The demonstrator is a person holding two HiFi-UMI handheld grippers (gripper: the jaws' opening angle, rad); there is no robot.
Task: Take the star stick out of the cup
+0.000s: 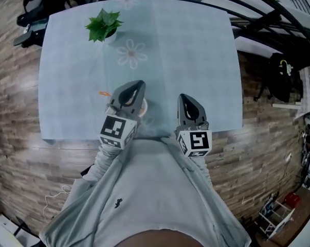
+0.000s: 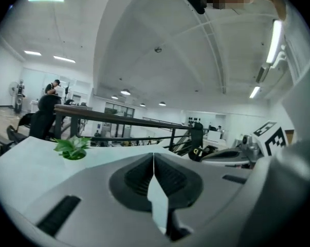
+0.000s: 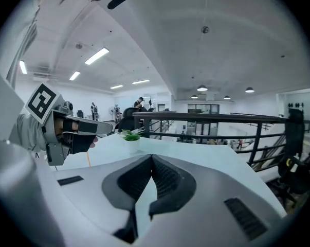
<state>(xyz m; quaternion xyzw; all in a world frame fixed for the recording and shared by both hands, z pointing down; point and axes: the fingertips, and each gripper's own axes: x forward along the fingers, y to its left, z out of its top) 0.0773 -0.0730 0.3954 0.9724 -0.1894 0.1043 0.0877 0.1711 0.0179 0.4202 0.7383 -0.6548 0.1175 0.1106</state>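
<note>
Fingers (image 2: 137, 179) pressed together on left gripper (image 2: 153, 156) and right gripper (image 3: 152, 157); cup (image 1: 143, 107) half-hidden under left; plant (image 1: 103, 24) beyond.

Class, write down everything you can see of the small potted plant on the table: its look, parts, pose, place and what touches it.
The potted plant is a small bunch of bright green, pointed leaves rising from a little white pot, which the leaves mostly hide from above. It stands upright near the far left corner of the table, on the pale blue cloth, next to a printed flower. Only the cloth touches it. Whether the leaves are real or artificial cannot be told.
</note>
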